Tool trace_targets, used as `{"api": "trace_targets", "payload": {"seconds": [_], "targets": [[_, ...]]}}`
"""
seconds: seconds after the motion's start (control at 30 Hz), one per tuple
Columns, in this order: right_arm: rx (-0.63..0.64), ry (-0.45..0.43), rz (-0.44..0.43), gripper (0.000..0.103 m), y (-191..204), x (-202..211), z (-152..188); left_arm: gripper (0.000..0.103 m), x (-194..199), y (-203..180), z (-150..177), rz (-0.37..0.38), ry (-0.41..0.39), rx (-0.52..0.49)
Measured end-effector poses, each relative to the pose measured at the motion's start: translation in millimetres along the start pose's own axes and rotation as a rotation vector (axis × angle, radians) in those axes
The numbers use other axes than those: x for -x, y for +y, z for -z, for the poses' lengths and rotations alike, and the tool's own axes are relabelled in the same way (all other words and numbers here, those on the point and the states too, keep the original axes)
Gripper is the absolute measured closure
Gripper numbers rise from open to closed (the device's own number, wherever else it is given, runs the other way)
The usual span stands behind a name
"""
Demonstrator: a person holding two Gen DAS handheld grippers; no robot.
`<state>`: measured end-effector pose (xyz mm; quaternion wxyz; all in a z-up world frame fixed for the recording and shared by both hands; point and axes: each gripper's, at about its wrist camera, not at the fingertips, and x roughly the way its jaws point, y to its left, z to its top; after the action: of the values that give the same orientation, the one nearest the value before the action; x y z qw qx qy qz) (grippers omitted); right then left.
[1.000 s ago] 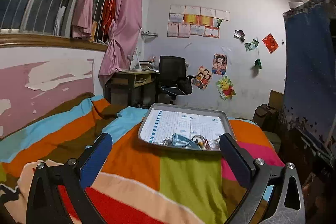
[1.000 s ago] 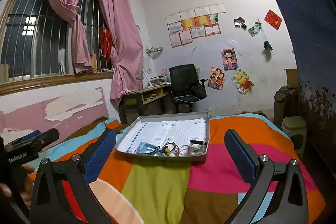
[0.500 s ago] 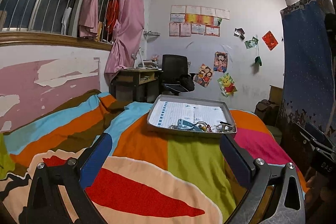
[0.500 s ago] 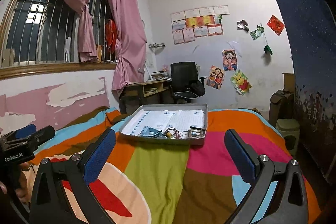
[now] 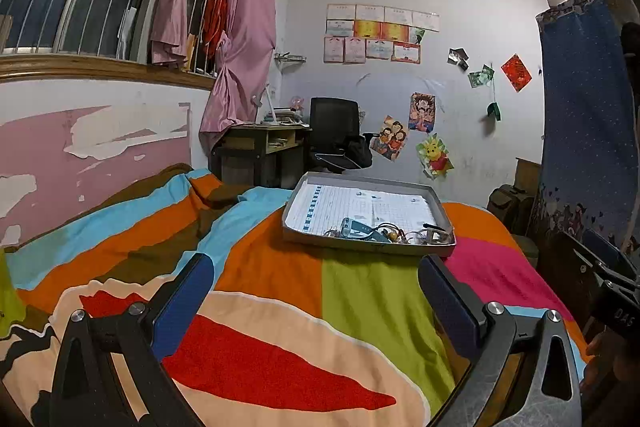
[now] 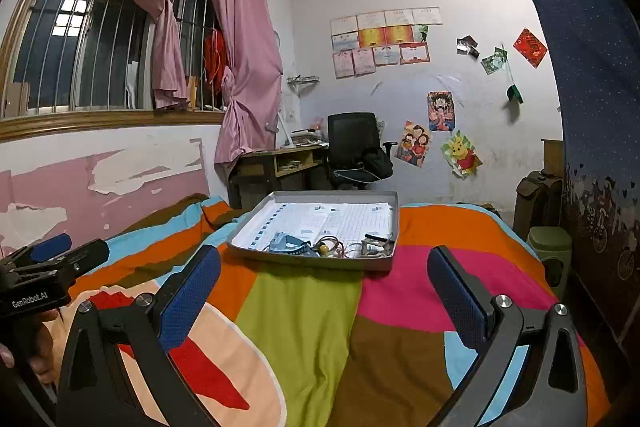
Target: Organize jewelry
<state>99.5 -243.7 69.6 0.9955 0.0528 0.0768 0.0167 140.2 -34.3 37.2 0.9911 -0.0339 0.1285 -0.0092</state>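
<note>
Ahead, jewelry [image 6: 340, 247] in tray [image 6: 312, 261] — beyond both open jaws.

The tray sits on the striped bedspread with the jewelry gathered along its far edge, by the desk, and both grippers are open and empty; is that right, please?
Not quite. The jewelry lies along the near edge of the tray, on the side facing the grippers, as the right wrist view shows. The rest holds: the tray sits on the bedspread, and the left gripper and right gripper are open and empty.
</note>
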Motion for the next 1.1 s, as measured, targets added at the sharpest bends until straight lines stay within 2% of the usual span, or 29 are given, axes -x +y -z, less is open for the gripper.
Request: {"api": "trace_targets", "payload": {"seconds": [1.1], "targets": [[-0.002,0.019,-0.016,0.001,4,-9,9,0.0,-6,7,9,-0.005,0.016,0.023]]}}
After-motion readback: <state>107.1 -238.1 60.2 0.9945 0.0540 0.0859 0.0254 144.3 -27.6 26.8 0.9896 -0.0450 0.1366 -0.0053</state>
